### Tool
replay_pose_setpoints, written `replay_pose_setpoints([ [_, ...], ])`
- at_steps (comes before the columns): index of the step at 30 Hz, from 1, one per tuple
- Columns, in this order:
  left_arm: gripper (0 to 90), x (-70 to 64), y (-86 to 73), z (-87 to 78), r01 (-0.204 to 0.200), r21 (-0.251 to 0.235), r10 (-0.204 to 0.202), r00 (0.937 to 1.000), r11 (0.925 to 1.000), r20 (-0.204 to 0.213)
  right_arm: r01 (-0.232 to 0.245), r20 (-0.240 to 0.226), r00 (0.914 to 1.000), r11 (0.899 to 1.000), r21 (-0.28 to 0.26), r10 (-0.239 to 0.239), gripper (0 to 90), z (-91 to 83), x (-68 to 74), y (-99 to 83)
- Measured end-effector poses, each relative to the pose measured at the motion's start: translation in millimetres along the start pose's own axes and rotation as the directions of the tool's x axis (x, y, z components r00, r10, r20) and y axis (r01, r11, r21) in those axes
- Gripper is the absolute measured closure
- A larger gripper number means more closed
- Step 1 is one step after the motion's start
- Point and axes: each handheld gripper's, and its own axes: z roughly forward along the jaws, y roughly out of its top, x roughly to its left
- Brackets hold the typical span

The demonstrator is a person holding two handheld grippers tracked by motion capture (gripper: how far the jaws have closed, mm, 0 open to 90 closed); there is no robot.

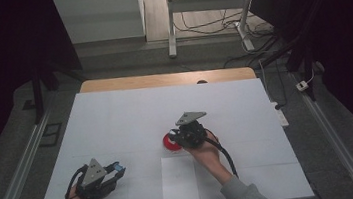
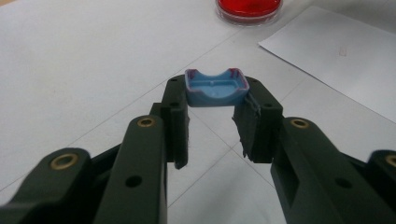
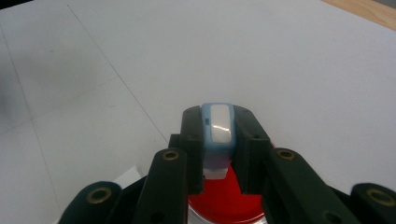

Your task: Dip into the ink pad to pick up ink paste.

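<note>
My left gripper [image 2: 217, 95] is shut on a small blue open-topped shell [image 2: 215, 87] with pinkish rim edges, held just above the white table; in the high view this gripper [image 1: 118, 169] sits at the near left. My right gripper [image 3: 217, 122] is shut on a small light-blue block with a white face [image 3: 218, 128], held over a round red dish [image 3: 224, 201]. From above, the right gripper [image 1: 174, 134] hovers at the red dish [image 1: 169, 144] near the table's middle. That dish [image 2: 249, 7] also appears far ahead in the left gripper view.
A white sheet of paper [image 1: 179, 179] lies on the white table top [image 1: 116, 116] just in front of the dish, between the two hands. A bare wooden strip [image 1: 162, 79] runs along the far edge. Desk legs and cables [image 1: 206, 23] stand on the floor beyond.
</note>
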Motion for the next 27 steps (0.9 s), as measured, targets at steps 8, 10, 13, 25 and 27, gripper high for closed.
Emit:
replay_pose_setpoints([
  [8, 65.9, 0.1, -0.1, 0.1, -0.001, 0.001, 0.001, 1.0000, 1.0000, 0.001, 0.006, 0.007, 1.0000, 1.000, 0.015, -0.006, 75.5, 6.2, -0.2, -0.8],
  [10, 65.9, 0.2, -0.1, 0.1, 0.000, 0.000, 0.000, 1.0000, 1.0000, 0.001, 0.013, 0.012, 0.9998, 1.000, 0.029, -0.013, 75.5, 7.9, 0.2, -1.0],
  [13, 65.9, 0.3, -0.2, 0.0, 0.001, 0.000, -0.001, 1.0000, 1.0000, 0.001, 0.015, 0.015, 0.9998, 0.999, 0.033, -0.015, 75.5, 9.1, 0.4, -1.2],
  [25, 65.9, 0.5, -0.3, -0.1, 0.002, 0.000, -0.002, 1.0000, 1.0000, 0.000, 0.022, 0.026, 0.9994, 0.998, 0.053, -0.023, 75.5, 12.3, -0.2, -2.8],
  [27, 65.9, 0.4, -0.2, -0.2, 0.002, 0.000, -0.002, 1.0000, 1.0000, 0.000, 0.019, 0.025, 0.9995, 0.998, 0.052, -0.021, 75.5, 12.5, -0.1, -2.8],
])
